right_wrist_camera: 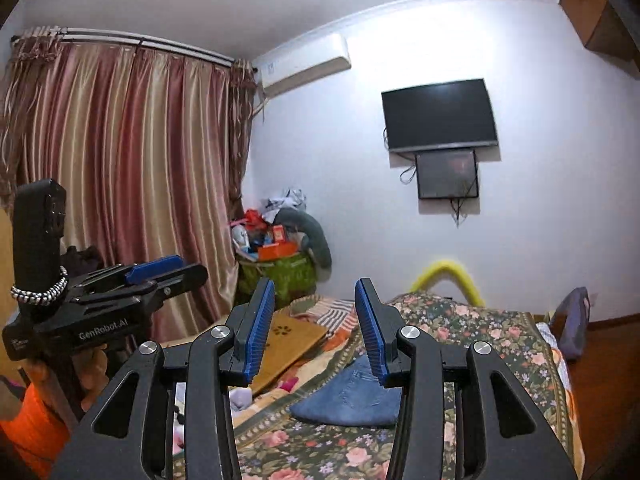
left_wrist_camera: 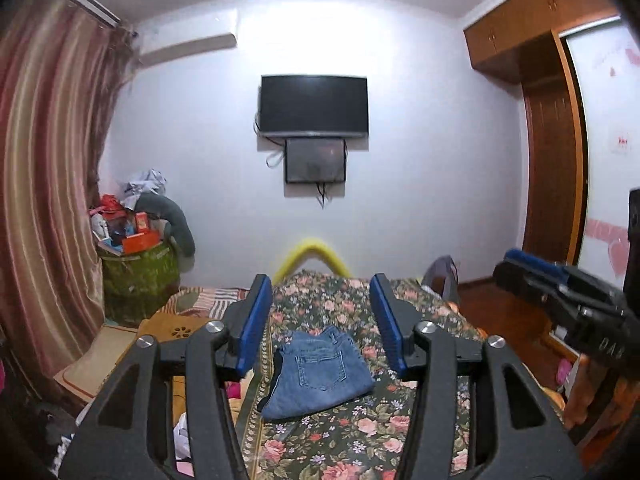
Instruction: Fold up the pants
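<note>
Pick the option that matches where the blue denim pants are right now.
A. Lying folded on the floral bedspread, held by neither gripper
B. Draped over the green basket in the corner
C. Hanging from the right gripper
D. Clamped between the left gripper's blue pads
A: the folded blue denim pants lie on the floral bedspread, while the left gripper and right gripper stand open and empty above them.

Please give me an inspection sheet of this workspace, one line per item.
Surface: bed with floral cover.
Job's things: folded jeans lying flat on the cover, back pocket up.
Clutter: overfilled green bag in the corner; cardboard sheet beside the bed.
Claws: left claw and right claw both open, empty, raised clear of the jeans.
Cables: loose wires hanging under the wall television.
Surroundings: curtain, air conditioner, wooden wardrobe.
</note>
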The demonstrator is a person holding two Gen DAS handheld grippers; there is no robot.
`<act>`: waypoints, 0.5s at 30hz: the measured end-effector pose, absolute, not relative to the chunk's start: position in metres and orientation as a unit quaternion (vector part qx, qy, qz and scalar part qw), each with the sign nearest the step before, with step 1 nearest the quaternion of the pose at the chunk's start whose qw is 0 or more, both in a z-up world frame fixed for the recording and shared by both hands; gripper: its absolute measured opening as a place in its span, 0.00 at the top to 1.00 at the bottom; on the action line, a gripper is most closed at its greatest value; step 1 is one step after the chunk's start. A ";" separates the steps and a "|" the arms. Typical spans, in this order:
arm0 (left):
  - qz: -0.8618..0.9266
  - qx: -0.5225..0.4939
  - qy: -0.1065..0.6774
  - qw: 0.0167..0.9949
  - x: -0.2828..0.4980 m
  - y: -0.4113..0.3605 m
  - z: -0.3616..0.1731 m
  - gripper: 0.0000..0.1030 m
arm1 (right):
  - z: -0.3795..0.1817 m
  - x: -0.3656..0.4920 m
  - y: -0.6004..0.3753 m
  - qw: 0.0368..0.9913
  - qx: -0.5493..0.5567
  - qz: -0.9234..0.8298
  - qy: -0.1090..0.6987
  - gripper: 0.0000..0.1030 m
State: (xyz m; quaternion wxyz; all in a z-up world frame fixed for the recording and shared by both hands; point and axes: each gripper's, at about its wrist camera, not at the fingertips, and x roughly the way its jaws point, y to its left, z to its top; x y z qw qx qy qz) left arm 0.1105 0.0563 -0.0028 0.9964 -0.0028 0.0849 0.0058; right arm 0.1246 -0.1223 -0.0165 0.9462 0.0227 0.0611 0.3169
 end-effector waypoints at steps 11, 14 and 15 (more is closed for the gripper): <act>0.007 -0.003 0.067 0.998 0.076 0.043 -0.026 0.01 | -0.032 0.117 -0.137 0.962 0.048 0.259 0.069 0.18; 0.001 -0.012 0.073 0.997 0.076 0.044 -0.029 0.01 | -0.031 0.109 -0.139 0.965 0.049 0.248 0.066 0.06; 0.000 -0.013 0.075 0.997 0.074 0.044 -0.030 0.00 | -0.031 0.106 -0.141 0.966 0.051 0.248 0.061 0.01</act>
